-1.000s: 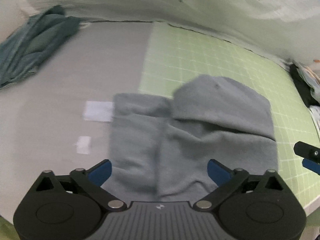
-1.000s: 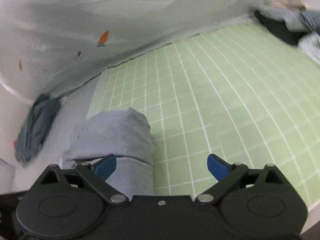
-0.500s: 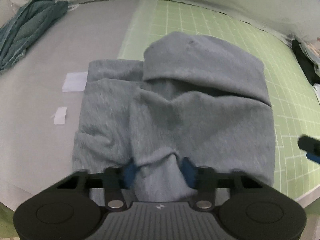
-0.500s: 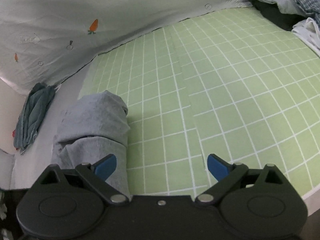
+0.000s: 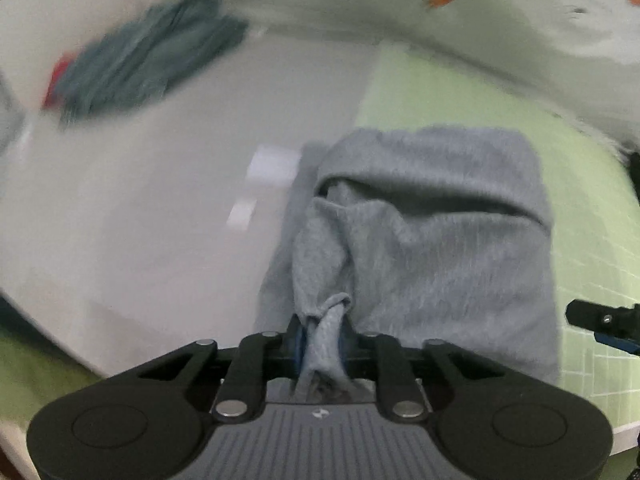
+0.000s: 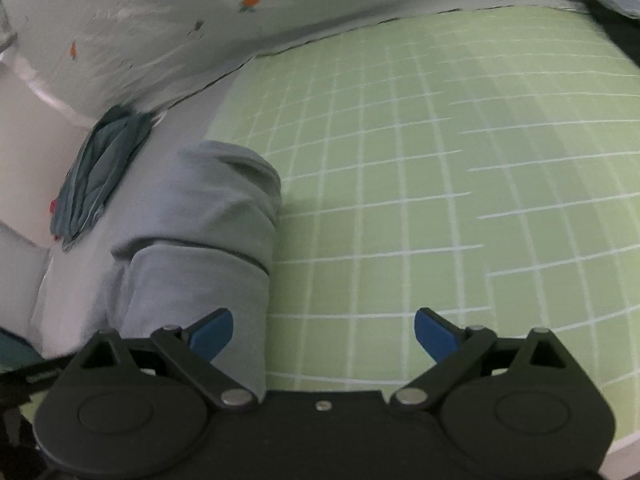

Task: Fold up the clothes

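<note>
The left gripper [image 5: 322,334] has its jaws pulled in close, and they pinch a bunched edge of the grey cloth [image 5: 436,240]. The pinched bit is twisted into a small rope that runs down between the blue pads. The rest of the grey cloth lies folded on the tabletop [image 5: 160,208] in front of the gripper. Its top layer is folded over, and a dark gap shows under that fold. Part of the cloth lies on the grey side of the tabletop and part on the green mat [image 5: 472,96] with white squares.

The right gripper [image 6: 324,334] has its jaws wide apart, and nothing is between them. It hangs over the green mat [image 6: 440,200]. Its left blue pad [image 6: 210,332] is in front of the near right edge of the grey cloth [image 6: 200,256], but I cannot tell if it touches. In the left view, the tip of the right gripper [image 5: 604,322] pokes in from the right side, near the cloth.

A dark blue-green cloth [image 5: 148,56] lies in a heap at the far left, well apart from the grey one. Two small white patches [image 5: 272,166] sit on the tabletop just left of the grey cloth. A pale sheet [image 6: 160,20] with little orange carrots hangs behind it all. The left view is blurry.
</note>
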The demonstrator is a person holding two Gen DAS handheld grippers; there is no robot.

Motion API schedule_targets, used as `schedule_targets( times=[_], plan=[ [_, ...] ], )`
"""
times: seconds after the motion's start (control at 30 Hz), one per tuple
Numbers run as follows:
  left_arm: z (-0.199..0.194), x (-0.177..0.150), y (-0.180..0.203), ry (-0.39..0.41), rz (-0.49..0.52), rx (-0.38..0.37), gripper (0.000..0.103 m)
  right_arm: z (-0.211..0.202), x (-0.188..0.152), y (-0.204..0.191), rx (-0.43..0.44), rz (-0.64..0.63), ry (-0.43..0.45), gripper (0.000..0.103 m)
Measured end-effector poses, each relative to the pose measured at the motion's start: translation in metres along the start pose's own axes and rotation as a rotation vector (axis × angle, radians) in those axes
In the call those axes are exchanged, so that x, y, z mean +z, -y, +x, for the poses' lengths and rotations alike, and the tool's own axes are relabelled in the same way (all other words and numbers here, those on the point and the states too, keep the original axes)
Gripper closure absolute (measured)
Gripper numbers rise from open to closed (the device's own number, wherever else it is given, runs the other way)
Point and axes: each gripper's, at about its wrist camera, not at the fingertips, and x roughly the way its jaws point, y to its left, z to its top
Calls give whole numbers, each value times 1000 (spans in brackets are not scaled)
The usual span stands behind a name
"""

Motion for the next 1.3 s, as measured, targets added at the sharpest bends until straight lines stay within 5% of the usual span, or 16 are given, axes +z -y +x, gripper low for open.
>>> schedule_targets(
  times=[0.1, 0.27, 0.4, 0.57, 0.67, 0.83, 0.97, 1.07, 1.3],
  plan=[
    [-3, 5, -15, 9, -45, -15, 61, 4, 0, -13, 7, -27, 6, 5],
    [-2, 19, -15, 66, 27, -6, 31, 7, 11, -25, 49, 4, 54, 6],
    [13, 30, -13, 47, 75, -25, 31, 10, 24, -29, 133, 79, 80, 11],
    [39, 31, -15, 7, 172, -1, 35, 39, 36, -52, 142, 63, 79, 44],
    [50, 29, -23, -34, 179, -43, 50, 60, 46, -64, 106, 80, 91, 44],
    [58, 24, -25, -40, 239, -60, 52, 95, 63, -75, 26, 77, 89, 36],
    [57, 32, -28, -57, 249, -93, 50, 97, 66, -77, -9, 104, 77, 30],
    [50, 44, -40, -56, 183, -155, 39, 72, 54, -81, -40, 119, 108, 17],
    [58, 61, -46, -41, 172, -203, 33, 40, 6, -79, -17, 160, 83, 15]
  ],
)
